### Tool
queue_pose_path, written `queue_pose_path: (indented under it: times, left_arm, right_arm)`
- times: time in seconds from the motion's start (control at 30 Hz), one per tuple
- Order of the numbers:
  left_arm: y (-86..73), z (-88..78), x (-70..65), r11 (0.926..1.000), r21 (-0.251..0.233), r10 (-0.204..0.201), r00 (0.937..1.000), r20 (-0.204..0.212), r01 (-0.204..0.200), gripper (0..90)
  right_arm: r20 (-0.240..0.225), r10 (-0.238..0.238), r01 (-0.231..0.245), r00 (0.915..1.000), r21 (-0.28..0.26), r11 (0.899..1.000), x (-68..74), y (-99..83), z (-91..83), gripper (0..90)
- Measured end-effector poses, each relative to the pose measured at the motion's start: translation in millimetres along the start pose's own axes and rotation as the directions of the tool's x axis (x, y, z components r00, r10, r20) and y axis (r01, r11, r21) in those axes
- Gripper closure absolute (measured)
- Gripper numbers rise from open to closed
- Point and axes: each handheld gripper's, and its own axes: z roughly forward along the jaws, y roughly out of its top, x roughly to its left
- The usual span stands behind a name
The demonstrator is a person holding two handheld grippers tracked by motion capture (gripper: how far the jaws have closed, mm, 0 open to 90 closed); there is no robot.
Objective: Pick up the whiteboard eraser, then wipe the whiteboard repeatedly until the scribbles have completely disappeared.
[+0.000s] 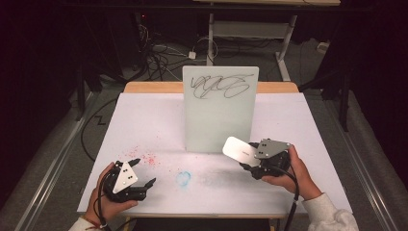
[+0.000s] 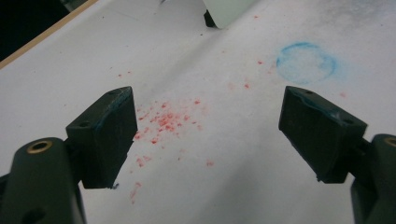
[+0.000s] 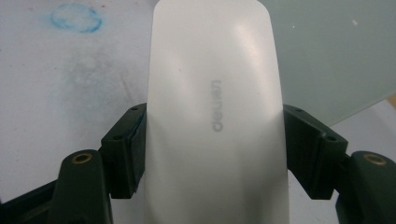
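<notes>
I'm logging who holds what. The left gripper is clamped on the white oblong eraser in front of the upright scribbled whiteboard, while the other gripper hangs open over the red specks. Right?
Not quite: the sides are swapped. The right gripper view shows the right gripper clamped on the white oblong eraser in front of the upright scribbled whiteboard. The left gripper hangs open over the red specks.

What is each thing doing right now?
Whiteboard: standing upright, black scribble near its top.
White eraser: clamped between the right tongs, lifted off the table.
Left tongs: open, holding nothing.
Table: speckled with red dots, a blue ring smudge.
</notes>
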Motion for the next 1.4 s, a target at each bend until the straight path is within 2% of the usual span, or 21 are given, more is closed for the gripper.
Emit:
queue_pose_path:
  times: [0.07, 0.13, 0.17, 0.27, 0.3, 0.33, 0.47, 0.63, 0.77, 0.93, 1.07, 1.1, 1.13, 1.17, 1.2, 1.23, 1.27, 1.3, 1.33, 1.37, 1.4]
  left_arm:
    - [-1.4, -1.1, 0.3, 1.0, 0.004, -0.003, 1.0, -0.004, 0.003, 18.8]
    - [-2.7, -2.3, 0.2, 1.0, 0.005, -0.007, 1.0, -0.005, 0.007, 18.8]
    - [-3.3, -3.1, 0.3, 1.0, 0.005, -0.008, 0.9999, -0.007, 0.008, 18.8]
    - [-5.0, -5.4, 0.5, 0.9999, 0.005, -0.013, 0.9999, -0.01, 0.013, 18.8]
    - [-5.4, -5.9, 0.5, 0.9999, 0.005, -0.016, 0.9998, -0.011, 0.017, 18.8]
    - [-5.9, -6.4, 0.7, 0.9998, 0.008, -0.017, 0.9998, -0.012, 0.017, 18.8]
    - [-7.2, -7.6, 0.4, 0.9998, 0.01, -0.018, 0.9997, -0.015, 0.018, 18.4]
    - [-7.5, -7.3, -0.6, 0.9997, 0.017, -0.018, 0.9997, -0.017, 0.019, 18.3]
    - [-7.1, -6.9, -0.2, 0.9998, 0.017, -0.014, 0.9998, -0.017, 0.015, 18.3]
    - [-7.8, -5.5, 1.2, 0.9994, 0.021, -0.028, 0.9995, -0.015, 0.029, 18.3]
    - [-7.0, -5.2, -1.0, 0.9995, 0.026, -0.019, 0.9997, -0.016, 0.02, 18.3]
    - [-6.7, -4.8, -1.4, 0.9995, 0.029, -0.016, 0.9997, -0.018, 0.016, 18.3]
    - [-6.4, -4.5, -1.4, 0.9994, 0.03, -0.014, 0.9997, -0.018, 0.015, 18.3]
    - [-6.2, -4.4, -1.3, 0.9995, 0.029, -0.014, 0.9998, -0.016, 0.014, 18.3]
    - [-6.2, -4.1, -1.4, 0.9995, 0.03, -0.012, 0.9998, -0.017, 0.013, 18.3]
    - [-6.2, -3.7, -1.7, 0.9994, 0.032, -0.011, 0.9998, -0.019, 0.011, 18.3]
    - [-6.3, -3.5, -1.9, 0.9993, 0.035, -0.01, 0.9998, -0.017, 0.011, 18.3]
    - [-6.4, -3.7, -2.3, 0.9993, 0.038, -0.007, 0.9998, -0.016, 0.008, 18.3]
    - [-6.3, -4.0, -3.3, 0.9993, 0.038, -0.006, 0.9998, -0.018, 0.007, 18.3]
    - [-6.2, -4.3, -3.8, 0.9992, 0.039, -0.005, 0.9998, -0.019, 0.006, 18.3]
    - [-6.1, -4.8, -4.4, 0.9992, 0.039, -0.003, 0.9998, -0.019, 0.004, 18.3]
  right_arm:
    - [0.004, 0.001, -0.001, 1.0, -0.005, 1.0, -0.3, 0.8, 0.1, 30.9]
    - [0.042, 0.001, 0.0, 0.9991, -0.025, 1.0, -0.3, 5.2, -0.2, 31.0]
    - [0.042, 0.001, 0.0, 0.9991, -0.025, 1.0, -0.3, 5.2, -0.2, 31.0]
    - [0.076, 0.008, -0.004, 0.9971, -0.056, 0.998, -0.2, 10.2, -0.5, 30.9]
    - [0.1, 0.007, 0.001, 0.9949, -0.07, 0.998, 0.2, 12.8, -0.6, 31.0]
    - [0.1, 0.007, 0.001, 0.9949, -0.07, 0.998, 0.2, 12.8, -0.6, 31.0]
    - [0.162, 0.023, -0.007, 0.9865, -0.1, 0.995, 0.2, 18.2, -1.2, 30.9]
    - [0.217, 0.045, -0.018, 0.9751, -0.123, 0.992, -2.3, 22.0, -1.4, 30.9]
    - [0.242, 0.062, -0.027, 0.9682, -0.146, 0.989, -4.3, 26.7, -0.6, 31.0]
    - [0.283, 0.074, -0.029, 0.9562, -0.159, 0.987, -7.5, 34.0, 2.7, 30.9]
    - [0.33, 0.099, -0.042, 0.9389, -0.176, 0.984, -11.8, 37.1, 3.7, 31.0]
    - [0.362, 0.112, -0.046, 0.9253, -0.187, 0.981, -13.5, 39.2, 2.2, 31.0]
    - [0.362, 0.112, -0.046, 0.9253, -0.187, 0.981, -13.5, 39.2, 2.2, 31.0]
    - [0.388, 0.119, -0.045, 0.9138, -0.195, 0.98, -15.8, 42.6, 0.0, 30.9]
    - [0.388, 0.119, -0.045, 0.9138, -0.195, 0.98, -15.8, 42.6, 0.0, 30.9]
    - [0.436, 0.121, -0.036, 0.8918, -0.198, 0.98, -17.9, 46.7, -1.2, 30.9]
    - [0.436, 0.121, -0.036, 0.8918, -0.198, 0.98, -17.9, 46.7, -1.2, 30.9]
    - [0.449, 0.119, -0.031, 0.8855, -0.199, 0.98, -19.4, 48.9, -1.5, 31.0]
    - [0.471, 0.118, -0.027, 0.8742, -0.195, 0.98, -20.5, 51.2, -1.5, 31.0]
    - [0.511, 0.112, -0.017, 0.8521, -0.188, 0.982, -21.8, 54.0, -0.8, 31.0]
    - [0.533, 0.105, -0.008, 0.8395, -0.182, 0.983, -22.9, 55.5, -0.6, 30.9]
